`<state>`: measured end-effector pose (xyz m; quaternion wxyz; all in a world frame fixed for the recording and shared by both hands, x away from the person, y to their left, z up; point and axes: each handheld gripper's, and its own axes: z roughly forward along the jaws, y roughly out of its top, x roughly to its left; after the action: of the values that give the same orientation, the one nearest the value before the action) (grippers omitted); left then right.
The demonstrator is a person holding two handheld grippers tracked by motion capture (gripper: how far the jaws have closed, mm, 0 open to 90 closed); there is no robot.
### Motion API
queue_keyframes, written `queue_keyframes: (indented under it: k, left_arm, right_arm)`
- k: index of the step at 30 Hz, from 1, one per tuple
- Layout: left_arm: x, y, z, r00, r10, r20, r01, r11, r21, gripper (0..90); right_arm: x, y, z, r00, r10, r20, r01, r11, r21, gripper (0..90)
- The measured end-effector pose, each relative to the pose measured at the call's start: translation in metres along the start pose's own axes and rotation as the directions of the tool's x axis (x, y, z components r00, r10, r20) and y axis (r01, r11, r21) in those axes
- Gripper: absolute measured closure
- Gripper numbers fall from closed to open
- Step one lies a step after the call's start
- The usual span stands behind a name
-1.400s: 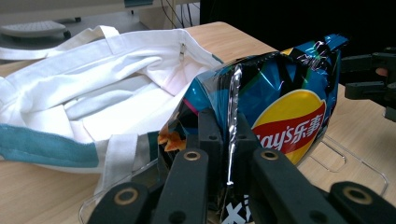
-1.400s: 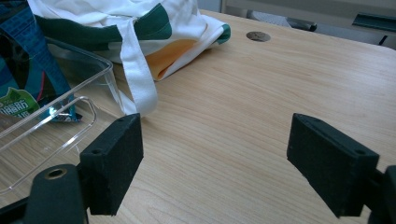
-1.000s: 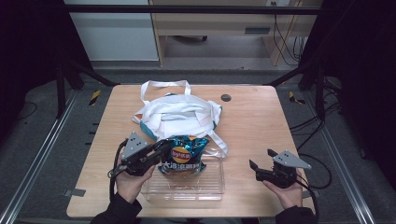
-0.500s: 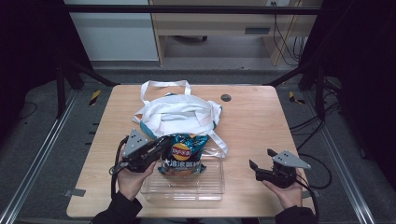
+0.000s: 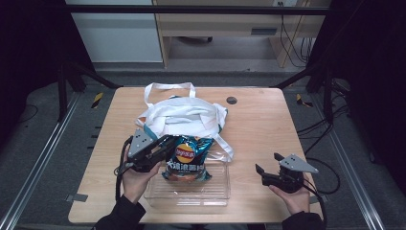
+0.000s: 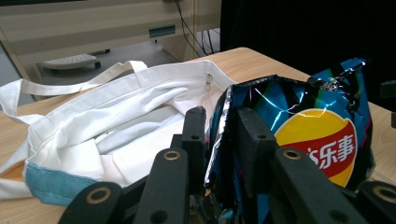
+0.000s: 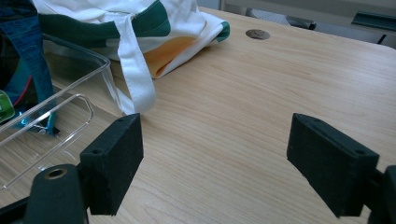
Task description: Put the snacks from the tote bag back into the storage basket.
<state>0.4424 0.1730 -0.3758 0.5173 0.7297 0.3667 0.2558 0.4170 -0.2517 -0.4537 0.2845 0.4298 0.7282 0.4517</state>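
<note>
A: Since the earlier frame, we have swung the chip bag upright over the clear tray; left gripper clenched on its edge.

B: Confirmed; white tote lies just beyond those jaws; right gripper released, well apart.

chip bag base hidden, small print unreadable

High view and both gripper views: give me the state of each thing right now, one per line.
Left hand-held gripper: shut on the chip bag's edge.
Right hand-held gripper: open, holding nothing.
Chip bag: upright, held over the clear tray.
Clear tray: on the table.
Tote bag: lying flat, crumpled.
</note>
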Motion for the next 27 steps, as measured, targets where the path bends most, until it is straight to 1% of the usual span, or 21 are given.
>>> queue_keyframes:
  k: [10, 12, 14, 18, 21, 24, 27]
  left_arm:
    - [0.0002, 0.0021, 0.0044, 1.0000, -0.002, -0.005, 0.002, 1.0000, 0.000, 73.4]
    - [-0.0002, 0.0028, 0.0053, 1.0000, -0.009, -0.003, 0.009, 1.0000, -0.002, 73.9]
    - [-0.0003, 0.0033, 0.0061, 0.9999, -0.012, 0.003, 0.012, 0.9999, -0.004, 75.5]
    - [-0.0004, 0.0033, 0.0065, 1.0000, -0.003, 0.008, 0.003, 1.0000, -0.002, 78.7]
    - [-0.0003, 0.0030, 0.0056, 0.9998, -0.013, 0.011, 0.013, 0.9999, -0.004, 82.1]
    - [-0.0019, 0.0037, 0.0041, 1.0000, -0.007, -0.004, 0.007, 1.0000, 0.003, 86.2]
    - [-0.0039, 0.0038, 0.0040, 0.9997, 0.004, -0.023, -0.004, 1.0000, 0.005, 87.7]
  right_arm:
    - [0.0001, -0.0001, 0.0007, 1.0000, -0.001, 0.000, 0.001, 1.0000, 0.002, 18.8]
    - [0.0001, -0.0001, 0.0007, 1.0000, -0.001, 0.000, 0.001, 1.0000, 0.002, 18.8]
    - [0.0000, -0.0002, 0.0008, 1.0000, -0.002, 0.001, 0.002, 1.0000, 0.002, 18.8]
    - [0.0001, -0.0001, 0.0007, 1.0000, -0.001, 0.001, 0.001, 1.0000, 0.001, 18.8]
    - [-0.0002, -0.0001, 0.0006, 1.0000, -0.004, 0.001, 0.004, 1.0000, -0.001, 18.8]
    - [-0.0001, -0.0001, 0.0005, 1.0000, -0.004, 0.001, 0.004, 1.0000, 0.000, 18.8]
    - [0.0001, 0.0000, 0.0004, 1.0000, -0.002, 0.001, 0.002, 1.0000, 0.000, 18.8]
